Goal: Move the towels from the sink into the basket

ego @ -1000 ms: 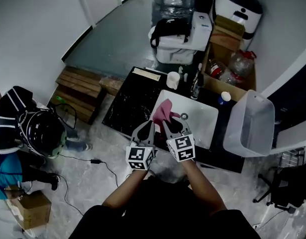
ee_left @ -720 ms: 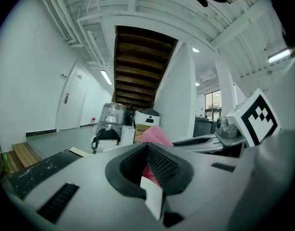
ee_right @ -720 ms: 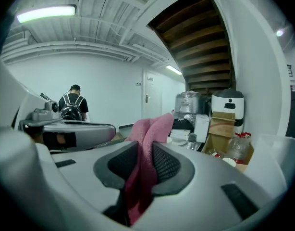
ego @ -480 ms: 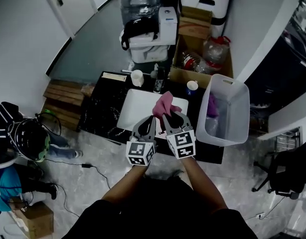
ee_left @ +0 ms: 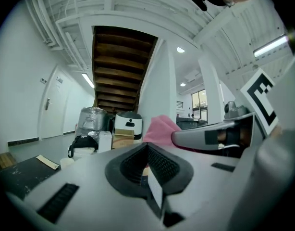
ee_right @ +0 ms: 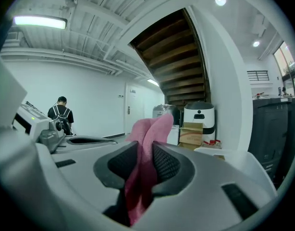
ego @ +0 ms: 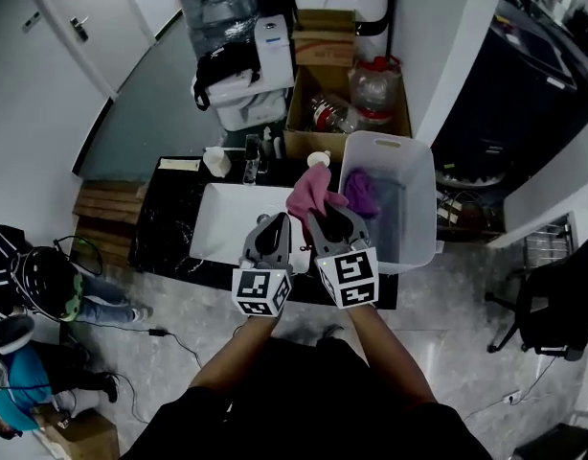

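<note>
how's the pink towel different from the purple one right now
The pink towel is pinched by the right gripper and held in the air beside the basket; the purple towel lies loose inside it, untouched. The pink towel stands bunched upright from the jaws, while the purple towel is slumped in a heap. Both are crumpled cloths, out of the sink.

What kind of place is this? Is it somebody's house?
Probably not a house. It looks like a workshop or office corner: a sink in a black counter, cardboard boxes, and an office chair.
</note>
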A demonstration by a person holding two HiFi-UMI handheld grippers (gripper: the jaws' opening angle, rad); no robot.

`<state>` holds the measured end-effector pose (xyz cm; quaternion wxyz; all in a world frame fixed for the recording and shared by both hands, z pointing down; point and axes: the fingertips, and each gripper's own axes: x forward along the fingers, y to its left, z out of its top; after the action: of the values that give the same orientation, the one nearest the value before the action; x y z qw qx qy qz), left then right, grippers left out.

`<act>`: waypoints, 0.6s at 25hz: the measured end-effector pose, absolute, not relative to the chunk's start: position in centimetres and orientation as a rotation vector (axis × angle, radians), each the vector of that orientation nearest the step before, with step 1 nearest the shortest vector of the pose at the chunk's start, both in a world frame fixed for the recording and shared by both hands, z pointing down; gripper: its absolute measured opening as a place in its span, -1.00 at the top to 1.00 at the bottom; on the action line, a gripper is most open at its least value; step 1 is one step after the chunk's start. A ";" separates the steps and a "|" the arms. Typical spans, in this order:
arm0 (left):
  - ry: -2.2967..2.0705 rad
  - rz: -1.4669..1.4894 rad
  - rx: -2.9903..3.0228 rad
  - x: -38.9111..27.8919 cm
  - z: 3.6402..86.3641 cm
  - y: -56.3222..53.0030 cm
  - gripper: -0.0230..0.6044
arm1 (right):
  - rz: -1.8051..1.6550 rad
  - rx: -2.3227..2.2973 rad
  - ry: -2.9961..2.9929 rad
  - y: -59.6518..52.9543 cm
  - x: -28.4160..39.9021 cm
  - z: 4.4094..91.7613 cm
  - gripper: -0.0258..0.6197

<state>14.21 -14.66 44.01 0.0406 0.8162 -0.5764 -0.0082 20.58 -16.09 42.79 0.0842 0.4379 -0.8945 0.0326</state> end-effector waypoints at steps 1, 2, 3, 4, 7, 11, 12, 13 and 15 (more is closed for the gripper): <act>-1.748 -0.029 2.510 15.4 43.9 -14.9 0.88 | 0.100 1.326 -2.661 -16.3 21.9 42.8 0.58; -1.733 -0.030 2.522 16.5 43.8 -15.2 0.89 | 0.107 1.350 -2.648 -16.4 23.3 42.9 0.58; -1.721 -0.027 2.536 17.4 43.6 -15.3 0.89 | 0.120 1.375 -2.633 -16.7 24.6 43.1 0.58; -1.709 -0.021 2.550 18.2 43.5 -15.5 0.89 | 0.141 1.398 -2.619 -16.9 25.7 43.4 0.58; -1.673 -0.020 2.575 19.9 43.2 -15.9 0.89 | 0.212 1.454 -2.587 -17.7 28.4 44.6 0.58; -1.599 -0.048 2.620 21.9 42.8 -17.5 0.89 | 0.248 1.551 -2.522 -19.3 31.4 45.5 0.58; -1.580 -0.050 2.630 22.3 42.7 -17.9 0.89 | 0.257 1.575 -2.500 -19.7 31.9 45.8 0.58; -1.559 -0.051 2.639 22.7 42.7 -18.2 0.88 | 0.271 1.600 -2.474 -19.9 32.5 46.1 0.58; -1.517 -0.055 2.664 23.6 42.7 -18.8 0.89 | 0.305 1.657 -2.417 -20.3 33.8 46.7 0.58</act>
<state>23.61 -18.85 42.67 0.0378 0.8683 -0.4943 -0.0179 33.77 -20.35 46.67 0.0976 0.5596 -0.8165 0.1030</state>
